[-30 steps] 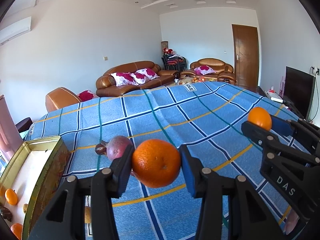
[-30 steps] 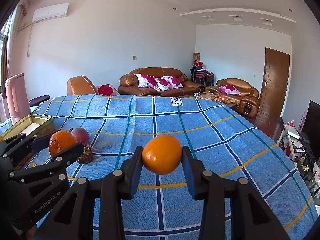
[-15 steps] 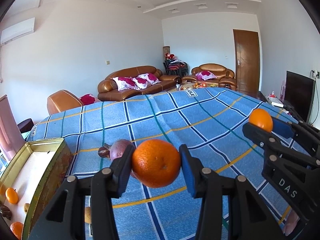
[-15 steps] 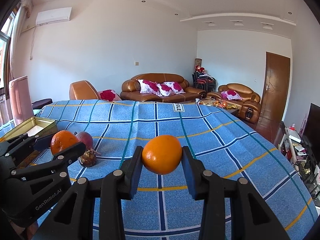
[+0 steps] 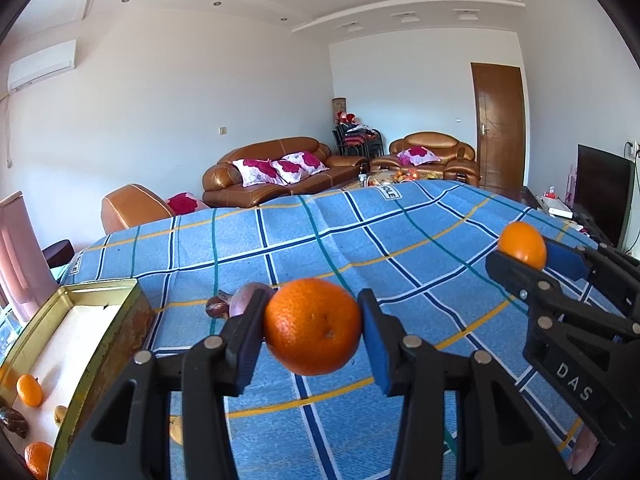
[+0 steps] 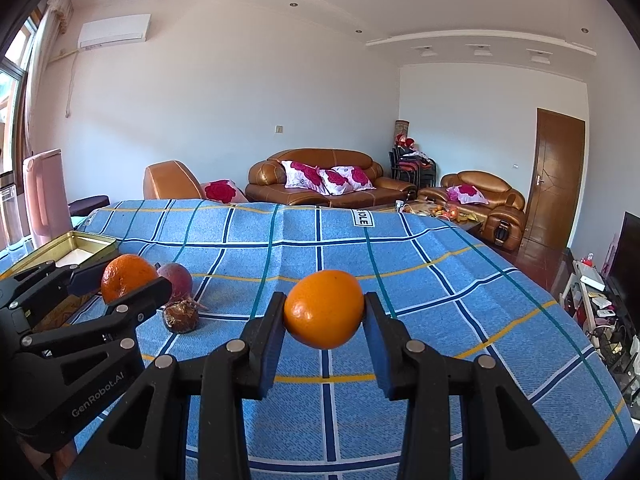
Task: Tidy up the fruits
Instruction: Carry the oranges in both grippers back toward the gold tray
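2 oranges held aloft above blue checked cloth [image 6: 320, 248]. Left gripper [image 5: 312, 326] clamps dimpled orange [image 5: 313, 326]; right gripper [image 6: 324, 314] clamps smoother orange [image 6: 324, 314]. Both pinched across widest part. Likely light, firm, rind slightly slick, so squeeze moderately. Gold tin [image 5: 104, 344] at left holds 3 small oranges [image 5: 29, 390].

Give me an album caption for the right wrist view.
Right gripper holds an orange above the blue checked cloth.

Open blue cloth [image 6: 420, 280] ahead; 2 dark fruits [image 6: 178, 296] stand before the tin [image 5: 120, 332].
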Motion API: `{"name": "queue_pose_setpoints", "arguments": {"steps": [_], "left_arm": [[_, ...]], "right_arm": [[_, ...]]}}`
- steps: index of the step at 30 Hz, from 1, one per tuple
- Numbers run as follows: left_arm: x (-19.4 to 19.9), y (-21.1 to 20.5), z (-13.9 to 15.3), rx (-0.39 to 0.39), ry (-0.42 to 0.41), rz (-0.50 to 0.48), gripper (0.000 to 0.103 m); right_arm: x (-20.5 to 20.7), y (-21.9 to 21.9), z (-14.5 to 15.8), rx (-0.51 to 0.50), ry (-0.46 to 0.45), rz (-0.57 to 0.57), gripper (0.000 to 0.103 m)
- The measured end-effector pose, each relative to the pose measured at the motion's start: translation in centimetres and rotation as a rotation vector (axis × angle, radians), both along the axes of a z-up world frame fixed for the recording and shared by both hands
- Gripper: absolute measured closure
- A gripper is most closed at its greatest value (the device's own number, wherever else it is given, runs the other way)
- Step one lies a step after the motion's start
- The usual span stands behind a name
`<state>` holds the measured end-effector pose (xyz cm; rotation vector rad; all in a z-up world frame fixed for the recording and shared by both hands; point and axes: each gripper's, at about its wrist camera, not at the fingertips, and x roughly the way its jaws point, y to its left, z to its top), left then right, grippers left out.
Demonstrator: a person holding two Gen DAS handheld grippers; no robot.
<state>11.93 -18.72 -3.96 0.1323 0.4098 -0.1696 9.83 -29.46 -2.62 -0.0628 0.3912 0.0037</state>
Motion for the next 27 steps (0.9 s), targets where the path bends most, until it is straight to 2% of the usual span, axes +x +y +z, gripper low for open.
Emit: {"name": "queue_pose_setpoints", "arguments": {"steps": [13,27], "left_arm": [[0.0,1.7,-0.2,0.0,0.034,0.02,0.056],[-0.6,4.8,-0.5,-0.029,0.066,0.043,0.056]], "right_arm": [[0.3,0.6,-0.2,0.018,0.024,0.025,0.062],[-0.5,3.9,-0.5,0.019,0.042,0.08,0.062]]}}
